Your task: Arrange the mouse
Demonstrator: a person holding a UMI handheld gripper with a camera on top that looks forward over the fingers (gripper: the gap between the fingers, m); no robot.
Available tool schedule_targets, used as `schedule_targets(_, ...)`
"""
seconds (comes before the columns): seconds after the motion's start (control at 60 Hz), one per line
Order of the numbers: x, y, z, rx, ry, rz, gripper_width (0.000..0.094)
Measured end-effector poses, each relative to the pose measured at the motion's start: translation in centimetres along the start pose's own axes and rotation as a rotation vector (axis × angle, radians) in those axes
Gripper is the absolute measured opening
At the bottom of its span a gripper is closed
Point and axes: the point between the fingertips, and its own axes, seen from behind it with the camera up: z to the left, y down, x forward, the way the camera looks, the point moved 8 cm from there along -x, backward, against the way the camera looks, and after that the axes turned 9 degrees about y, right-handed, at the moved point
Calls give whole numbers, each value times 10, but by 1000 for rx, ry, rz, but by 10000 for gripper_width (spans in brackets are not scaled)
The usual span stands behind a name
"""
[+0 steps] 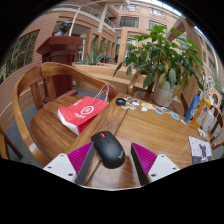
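Gripper view of a round wooden worktop (150,130) in a brick courtyard. The glossy black computer mouse (108,148) lies on the worktop between the jaws of the gripper (110,160), whose magenta pads (80,157) flank it; the jaws are spread, and whether either pad touches the mouse cannot be told. The mouse appears not yet lifted, so the arranging seems at its start: closing, carrying and setting down remain. Beyond the mouse lies a red-and-white shopping bag (82,112) with a white emblem, its lettering unreadable. Farther beyond stand a large-leaved green potted plant (160,55) and small scattered items.
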Motion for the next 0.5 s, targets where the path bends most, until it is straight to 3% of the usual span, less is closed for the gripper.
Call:
schedule_targets(0.133, 19, -10, 1, 16, -13, 5, 684)
schedule_targets(0.217, 29, -14, 6, 58, -52, 20, 529)
schedule_targets(0.5, 35, -21, 10, 41, -77, 12, 350)
